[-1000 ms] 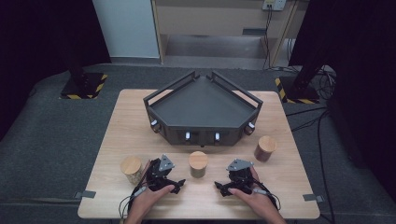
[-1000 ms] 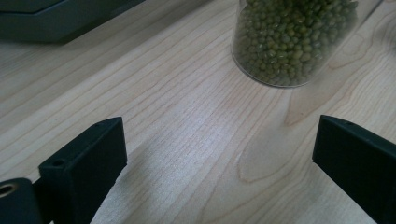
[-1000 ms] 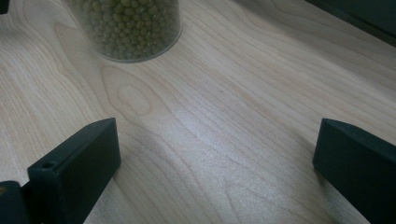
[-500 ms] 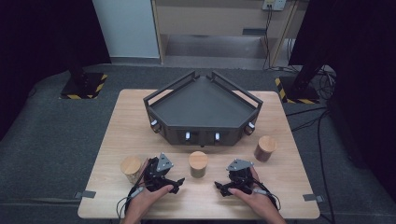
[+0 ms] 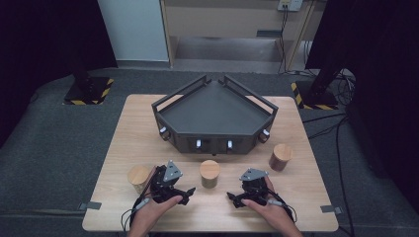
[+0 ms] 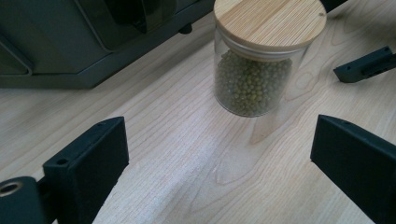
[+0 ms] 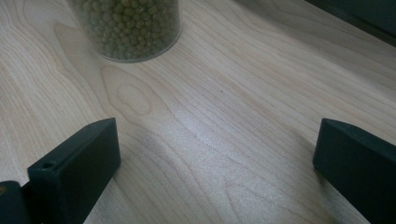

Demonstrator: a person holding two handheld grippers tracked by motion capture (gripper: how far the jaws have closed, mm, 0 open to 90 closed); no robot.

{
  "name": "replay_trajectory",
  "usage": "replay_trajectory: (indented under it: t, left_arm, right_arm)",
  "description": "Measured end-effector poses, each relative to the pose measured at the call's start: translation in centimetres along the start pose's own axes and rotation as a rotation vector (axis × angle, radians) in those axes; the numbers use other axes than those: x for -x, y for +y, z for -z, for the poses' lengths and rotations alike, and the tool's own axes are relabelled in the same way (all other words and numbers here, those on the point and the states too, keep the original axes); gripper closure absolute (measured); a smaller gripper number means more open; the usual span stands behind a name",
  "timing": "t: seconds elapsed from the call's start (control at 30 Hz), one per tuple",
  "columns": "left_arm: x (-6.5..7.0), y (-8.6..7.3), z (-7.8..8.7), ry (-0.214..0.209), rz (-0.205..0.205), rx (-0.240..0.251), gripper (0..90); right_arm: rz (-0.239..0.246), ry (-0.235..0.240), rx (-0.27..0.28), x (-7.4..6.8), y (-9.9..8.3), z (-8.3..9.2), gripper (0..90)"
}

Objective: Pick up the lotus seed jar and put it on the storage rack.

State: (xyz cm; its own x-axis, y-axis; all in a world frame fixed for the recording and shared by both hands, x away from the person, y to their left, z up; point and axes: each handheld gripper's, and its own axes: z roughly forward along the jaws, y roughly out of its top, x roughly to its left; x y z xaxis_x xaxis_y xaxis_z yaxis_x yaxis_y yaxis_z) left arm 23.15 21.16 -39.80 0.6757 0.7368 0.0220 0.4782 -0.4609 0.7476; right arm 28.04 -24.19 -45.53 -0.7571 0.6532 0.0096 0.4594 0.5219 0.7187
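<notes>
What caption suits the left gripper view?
Open left gripper facing a bamboo-lidded glass jar of green beans on the wooden table.

A light wooden surface [image 5: 301, 207] carries a dark, angular tray [image 5: 215, 116] with raised rails, set toward the far side and centred. Small knobs sit along its near wall. A jar with a wooden lid [image 5: 139, 178] stands near the left front edge; a darker brown jar [image 5: 280, 157] stands to the right, just off the tray's near right corner. Grey carpet [image 5: 49, 143] surrounds the surface. Two stand bases with yellow-black hazard tape [image 5: 89, 91] sit on the floor beyond, and cables [image 5: 326, 126] trail at right.
</notes>
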Motion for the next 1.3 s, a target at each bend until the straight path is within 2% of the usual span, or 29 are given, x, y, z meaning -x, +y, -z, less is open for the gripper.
replay_trajectory:
  t: [0.2,0.57,1.3]
  left_arm:
    - [0.0,0.2,0.8,0.005,0.007,0.018,2.8]
    - [0.0,0.6,2.3,0.012,-0.005,0.043,2.6]
    - [-0.6,0.8,4.1,0.033,-0.005,0.051,2.5]
  right_arm:
    - [0.000,0.000,0.000,0.0,0.0,0.0,1.1]
    - [-0.001,-0.001,0.000,0.0,0.0,0.0,1.1]
    - [-0.002,-0.001,-0.001,0.0,0.0,0.0,1.1]
